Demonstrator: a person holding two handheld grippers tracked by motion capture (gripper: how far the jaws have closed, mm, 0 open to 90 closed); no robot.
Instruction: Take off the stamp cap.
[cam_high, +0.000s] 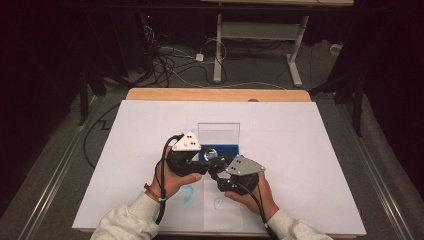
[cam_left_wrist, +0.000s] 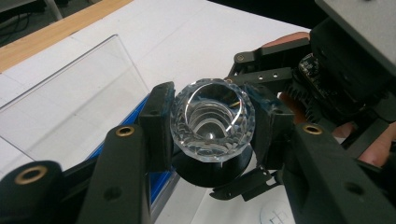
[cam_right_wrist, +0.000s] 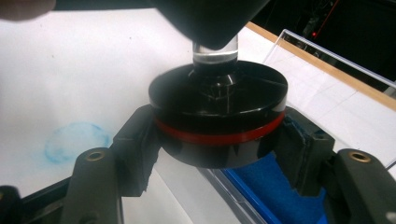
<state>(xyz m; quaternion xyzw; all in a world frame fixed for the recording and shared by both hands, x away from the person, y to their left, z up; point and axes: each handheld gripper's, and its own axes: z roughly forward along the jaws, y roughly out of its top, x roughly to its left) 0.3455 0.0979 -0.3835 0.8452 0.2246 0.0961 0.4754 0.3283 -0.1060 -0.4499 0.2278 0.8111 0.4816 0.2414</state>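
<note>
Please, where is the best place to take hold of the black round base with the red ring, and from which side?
Grip the black round base by its thick rim, claw level from the side, pads opposite, as the right claw does. The flat rim suits pads; the crystal top blocks coming from above.

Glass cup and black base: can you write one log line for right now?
left gripper: shut on faceted glass cup | right gripper: shut on black round base | above white sheet

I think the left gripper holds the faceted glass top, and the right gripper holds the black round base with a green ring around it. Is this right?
Not quite: the ring around the black round base is red, not green, as the right gripper view shows. The rest stands: the left gripper holds the faceted glass top, and the right gripper holds the base.
</note>
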